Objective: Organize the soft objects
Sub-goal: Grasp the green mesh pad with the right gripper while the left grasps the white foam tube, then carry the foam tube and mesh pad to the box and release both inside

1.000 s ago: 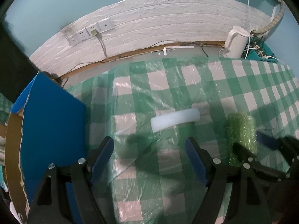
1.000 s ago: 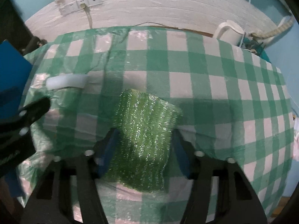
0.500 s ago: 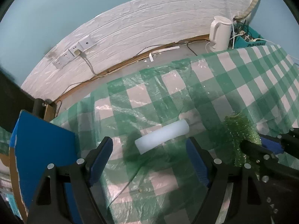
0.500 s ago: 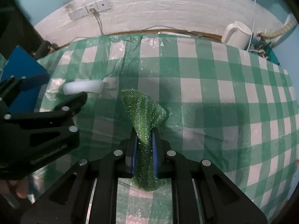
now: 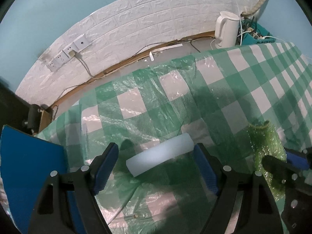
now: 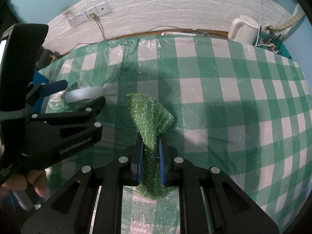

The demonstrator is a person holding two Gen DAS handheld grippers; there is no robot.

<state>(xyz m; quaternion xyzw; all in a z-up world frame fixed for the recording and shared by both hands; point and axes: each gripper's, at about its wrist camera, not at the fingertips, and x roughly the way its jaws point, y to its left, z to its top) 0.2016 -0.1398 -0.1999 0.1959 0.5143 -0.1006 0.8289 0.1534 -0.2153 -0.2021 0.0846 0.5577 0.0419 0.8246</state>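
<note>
A white foam cylinder (image 5: 160, 154) lies on the green-and-white checked tablecloth (image 5: 175, 101), between the blue pads of my left gripper (image 5: 156, 165). That gripper is open and straddles the cylinder without pressing it. The same cylinder (image 6: 83, 95) shows in the right wrist view, partly behind the left gripper (image 6: 81, 92). My right gripper (image 6: 151, 154) is shut on a glittery green scouring cloth (image 6: 150, 117), which is pinched into a narrow fold and fans out above the pads. The cloth (image 5: 267, 142) also shows at the right of the left wrist view, with the right gripper (image 5: 284, 160) on it.
A blue box (image 5: 29, 167) stands at the table's left end. A white kettle (image 5: 227, 29) and a teal basket of cables (image 5: 257, 36) sit at the far right by the white brick wall. Wall sockets (image 5: 68, 55) with a cord hang behind. A hand (image 6: 29, 183) holds the left gripper.
The right gripper closed on the green cloth, squeezing it from a flat pad into a fold. The left gripper moved forward and down, bringing the white cylinder between its pads.
</note>
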